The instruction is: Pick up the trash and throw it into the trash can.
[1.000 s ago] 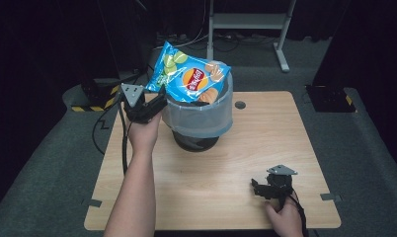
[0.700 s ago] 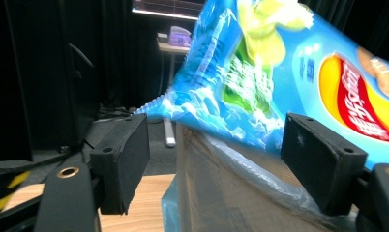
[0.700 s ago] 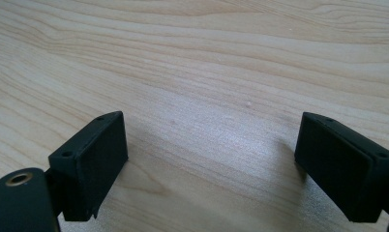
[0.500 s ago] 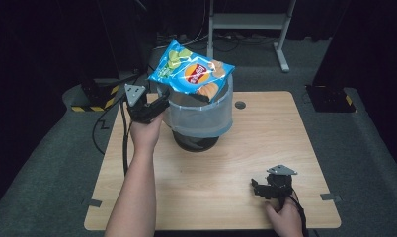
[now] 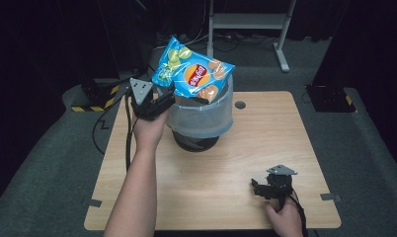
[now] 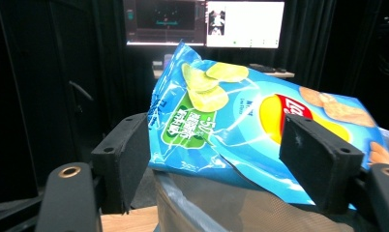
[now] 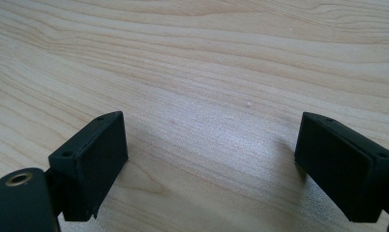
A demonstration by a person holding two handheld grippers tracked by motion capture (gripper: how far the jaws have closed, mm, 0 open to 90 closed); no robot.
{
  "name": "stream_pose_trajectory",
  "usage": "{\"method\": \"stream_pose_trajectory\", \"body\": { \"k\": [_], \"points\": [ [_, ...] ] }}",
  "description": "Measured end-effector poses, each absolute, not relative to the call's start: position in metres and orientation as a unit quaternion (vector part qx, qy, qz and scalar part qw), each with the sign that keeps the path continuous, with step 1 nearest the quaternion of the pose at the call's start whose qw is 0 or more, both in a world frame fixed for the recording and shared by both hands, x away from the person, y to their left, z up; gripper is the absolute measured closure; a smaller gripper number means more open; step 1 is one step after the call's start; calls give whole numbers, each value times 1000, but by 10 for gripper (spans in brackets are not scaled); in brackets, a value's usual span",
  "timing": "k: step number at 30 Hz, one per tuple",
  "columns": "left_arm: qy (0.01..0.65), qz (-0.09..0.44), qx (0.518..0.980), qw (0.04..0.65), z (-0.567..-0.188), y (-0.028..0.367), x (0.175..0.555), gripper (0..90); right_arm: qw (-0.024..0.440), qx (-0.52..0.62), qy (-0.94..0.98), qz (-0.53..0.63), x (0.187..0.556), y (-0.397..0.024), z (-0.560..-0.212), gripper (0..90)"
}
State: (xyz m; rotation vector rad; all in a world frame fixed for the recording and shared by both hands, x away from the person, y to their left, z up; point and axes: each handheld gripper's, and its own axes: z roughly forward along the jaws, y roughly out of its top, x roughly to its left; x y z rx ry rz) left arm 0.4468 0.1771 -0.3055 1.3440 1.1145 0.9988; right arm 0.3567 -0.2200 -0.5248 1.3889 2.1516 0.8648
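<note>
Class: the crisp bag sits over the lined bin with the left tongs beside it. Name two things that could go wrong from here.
1. The crisp bag lies tilted across the rim of the bin, much of it overhanging. The left tongs look open around its edge, so it may slide off outside.
2. The bag looks nearly as wide as the bin's mouth, so it may bridge the rim rather than drop in.

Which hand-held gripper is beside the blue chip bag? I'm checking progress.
The left hand-held gripper, raised at the blue chip bag over the bin; the right hand-held gripper sits on the table.
</note>
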Motion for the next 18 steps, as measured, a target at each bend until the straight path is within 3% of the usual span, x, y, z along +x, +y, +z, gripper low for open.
{"method": "stream_pose_trajectory", "body": {
  "k": [5,11,14,18],
  "points": [
    [502,408,549,529,-309,195,465,215,217,503,776,312,356,-220,-525,111],
    [491,418,558,521,-306,202,481,205,217,503,776,312,356,-220,-525,111],
    [506,388,572,516,-311,206,493,260,217,503,776,312,357,-220,-525,111],
    [511,366,591,505,-317,207,496,445,217,503,776,312,356,-220,-525,111]
  ]
}}
